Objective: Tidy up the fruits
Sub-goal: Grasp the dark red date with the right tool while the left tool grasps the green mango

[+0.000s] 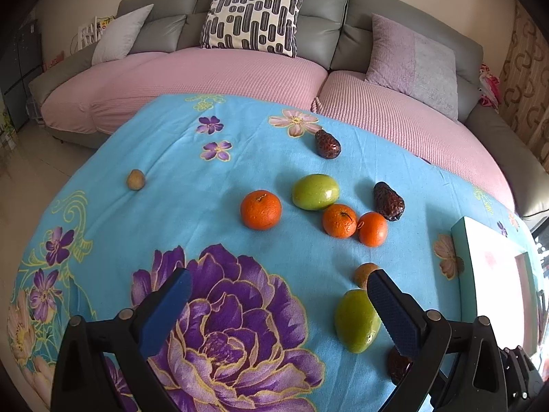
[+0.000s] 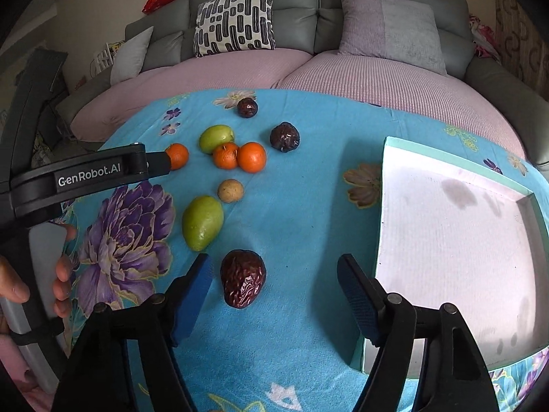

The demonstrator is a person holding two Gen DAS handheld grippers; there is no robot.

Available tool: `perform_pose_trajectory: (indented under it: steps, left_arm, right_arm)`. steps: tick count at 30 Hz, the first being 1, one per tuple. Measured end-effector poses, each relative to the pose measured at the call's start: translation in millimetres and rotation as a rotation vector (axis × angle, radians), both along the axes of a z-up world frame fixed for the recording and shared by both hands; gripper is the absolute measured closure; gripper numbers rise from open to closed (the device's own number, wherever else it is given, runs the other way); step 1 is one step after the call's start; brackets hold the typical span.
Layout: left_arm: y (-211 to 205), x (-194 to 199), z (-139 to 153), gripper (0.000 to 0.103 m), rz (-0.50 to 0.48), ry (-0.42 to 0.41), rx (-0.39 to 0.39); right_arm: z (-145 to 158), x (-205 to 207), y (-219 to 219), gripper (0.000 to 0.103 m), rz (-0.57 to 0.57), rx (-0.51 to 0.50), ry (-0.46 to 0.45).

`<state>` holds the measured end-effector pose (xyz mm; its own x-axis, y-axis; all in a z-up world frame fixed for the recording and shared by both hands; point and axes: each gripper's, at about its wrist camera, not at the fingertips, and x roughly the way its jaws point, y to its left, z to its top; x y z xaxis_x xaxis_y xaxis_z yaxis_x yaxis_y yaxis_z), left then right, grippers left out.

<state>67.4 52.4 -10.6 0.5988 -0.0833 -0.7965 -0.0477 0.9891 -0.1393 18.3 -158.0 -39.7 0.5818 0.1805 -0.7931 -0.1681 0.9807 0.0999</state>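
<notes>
At lower centre of the right wrist view, the wrinkled red date (image 2: 243, 283) lies off-centre between the spread, empty right tongs (image 2: 274, 288), left of the tray (image 2: 384, 206); closing unevenly may roll it away, while the left tongs (image 1: 279, 312) gape idle.

Fruits (image 2: 240, 158) lie scattered on the bench (image 2: 302, 206), clustered left of centre; a tray (image 2: 446, 240) sits at its right edge; a sofa (image 2: 343, 65) stands behind the far edge
</notes>
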Motion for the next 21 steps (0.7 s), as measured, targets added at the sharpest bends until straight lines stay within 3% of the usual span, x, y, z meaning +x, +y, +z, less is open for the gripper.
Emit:
perform_pose_trajectory:
  steps: [4,7,12,14,21]
  left_arm:
    - [8,-2,-11,0.001,0.020,0.037,-0.020]
    - [11,-1,-18,0.001,0.028,0.061,-0.020]
    - [14,-2,-22,0.001,0.040,0.072,-0.024]
    - [15,-2,-23,0.001,0.041,0.076,-0.031]
    - [13,-3,-20,0.001,0.030,0.065,-0.038]
  right_arm:
    - [-9,1,6,0.028,0.022,0.003,0.026]
    - [-16,3,11,0.044,0.042,0.012,0.045]
    - [-27,10,17,0.046,0.053,0.006,0.081]
    - [-30,13,19,0.059,0.060,0.005,0.087]
    - [-25,10,18,0.067,0.049,0.029,0.051]
